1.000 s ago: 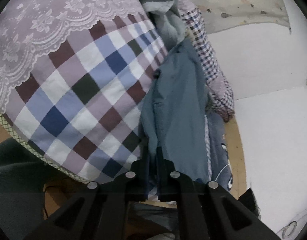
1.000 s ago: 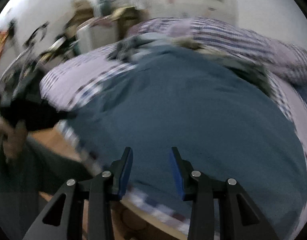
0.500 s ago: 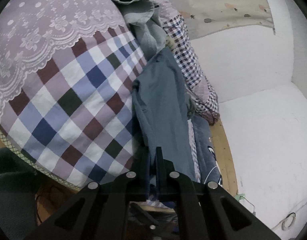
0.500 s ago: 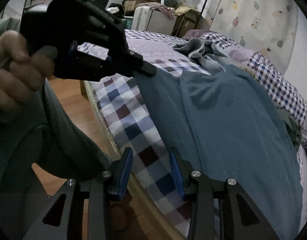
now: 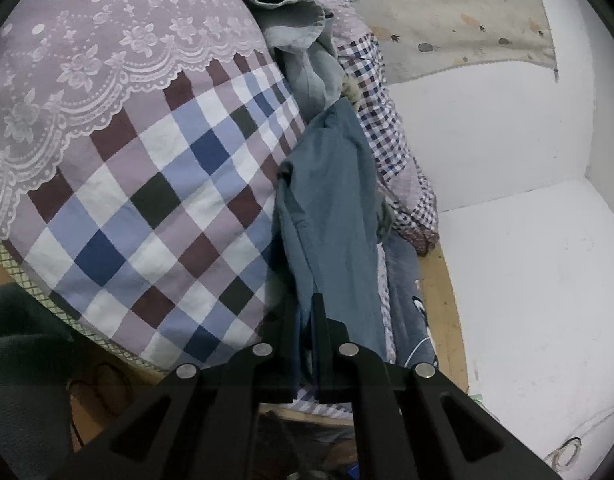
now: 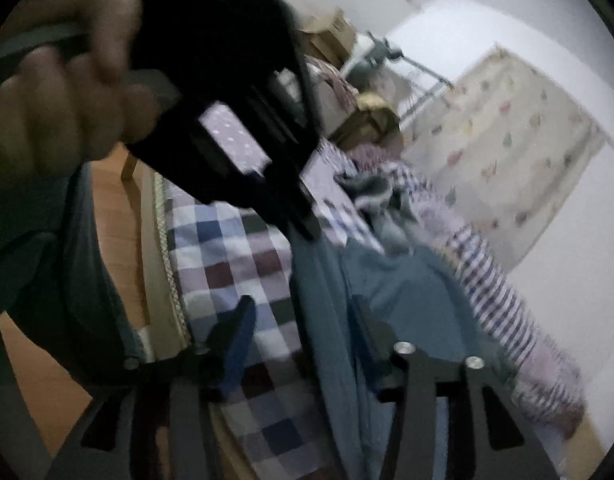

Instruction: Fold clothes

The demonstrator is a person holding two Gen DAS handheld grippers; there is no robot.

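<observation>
A teal-blue garment (image 5: 331, 208) lies lengthwise on the checked bed sheet (image 5: 155, 216). My left gripper (image 5: 305, 316) is shut on its near edge, lifting it into a hanging fold. In the blurred right wrist view, a hand holds the left gripper (image 6: 303, 228) at upper left, and the garment (image 6: 403, 292) drops from its tips. My right gripper (image 6: 301, 332) is rolled to one side just below, its jaws opening. The taut fold of cloth runs between its fingers (image 6: 239, 336), and the pads do not press on it.
A crumpled grey garment (image 5: 299, 44) lies further up the bed beside a small-check cloth (image 5: 387, 136). A lilac lace cover (image 5: 87, 48) takes the left. The wooden bed frame (image 5: 443, 308) and white wall (image 5: 507, 160) are on the right. Boxes (image 6: 331, 32) stand behind the bed.
My right gripper has rolled over and moved in under the left gripper, and its jaws stand wider with the garment's fold now between them. The left gripper keeps its hold, barely moved.
</observation>
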